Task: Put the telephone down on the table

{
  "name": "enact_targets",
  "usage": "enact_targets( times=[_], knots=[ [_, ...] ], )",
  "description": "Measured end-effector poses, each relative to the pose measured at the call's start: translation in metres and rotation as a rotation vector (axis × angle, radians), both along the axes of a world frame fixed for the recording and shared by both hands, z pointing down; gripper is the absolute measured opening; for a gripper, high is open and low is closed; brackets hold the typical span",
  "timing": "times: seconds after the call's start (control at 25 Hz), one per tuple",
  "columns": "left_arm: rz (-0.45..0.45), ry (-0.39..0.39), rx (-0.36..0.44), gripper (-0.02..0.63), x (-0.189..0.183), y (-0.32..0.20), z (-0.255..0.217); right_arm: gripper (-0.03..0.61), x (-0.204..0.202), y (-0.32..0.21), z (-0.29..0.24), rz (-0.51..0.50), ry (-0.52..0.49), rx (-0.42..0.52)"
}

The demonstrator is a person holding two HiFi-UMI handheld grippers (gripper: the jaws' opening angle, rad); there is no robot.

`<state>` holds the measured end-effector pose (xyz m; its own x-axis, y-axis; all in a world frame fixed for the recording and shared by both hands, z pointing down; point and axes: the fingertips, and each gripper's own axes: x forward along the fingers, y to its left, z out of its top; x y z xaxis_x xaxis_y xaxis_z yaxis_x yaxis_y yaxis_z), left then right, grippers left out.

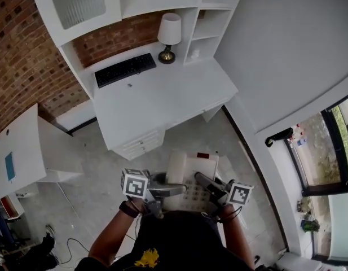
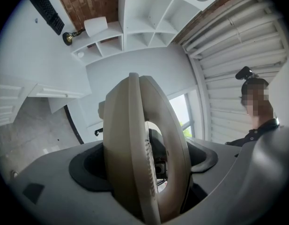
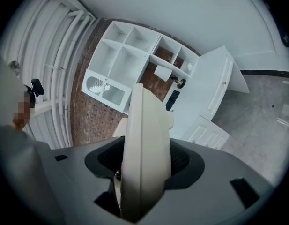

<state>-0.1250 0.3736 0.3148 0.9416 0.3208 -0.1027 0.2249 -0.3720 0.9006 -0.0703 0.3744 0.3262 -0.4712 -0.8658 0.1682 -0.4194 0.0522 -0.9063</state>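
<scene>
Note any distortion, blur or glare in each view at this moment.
Head view: wide-angle bending curves the desk edges; even daylight, fairly sharp. Left gripper view: dark round vignette, the telephone looms close and soft, the window behind is washed out. Right gripper view: same vignette, shelves bowed, no glare.

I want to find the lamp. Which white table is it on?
The desk ahead, where the lamp stands beside the keyboard; the left table has neither.
</scene>
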Motion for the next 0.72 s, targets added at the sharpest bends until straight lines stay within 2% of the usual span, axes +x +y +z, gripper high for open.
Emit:
enact_targets(
  times=[0.16,0.4,0.72],
  knots=[
    [-0.017,-0.025,-0.029,0.466,-0.001,-0.035,0.012,0.241,-0.002,-0.038,0.012,-0.034,-0.003,-0.027],
    [-0.103,-0.044,-0.062,0.466,0.006,-0.078,0.031,0.241,0.006,-0.086,0.030,-0.138,0.005,-0.075],
    [-0.257,-0.074,-0.014,0.465,0.067,-0.183,0.030,0.241,0.061,-0.198,0.030,-0.269,-0.076,0.000]
  ],
)
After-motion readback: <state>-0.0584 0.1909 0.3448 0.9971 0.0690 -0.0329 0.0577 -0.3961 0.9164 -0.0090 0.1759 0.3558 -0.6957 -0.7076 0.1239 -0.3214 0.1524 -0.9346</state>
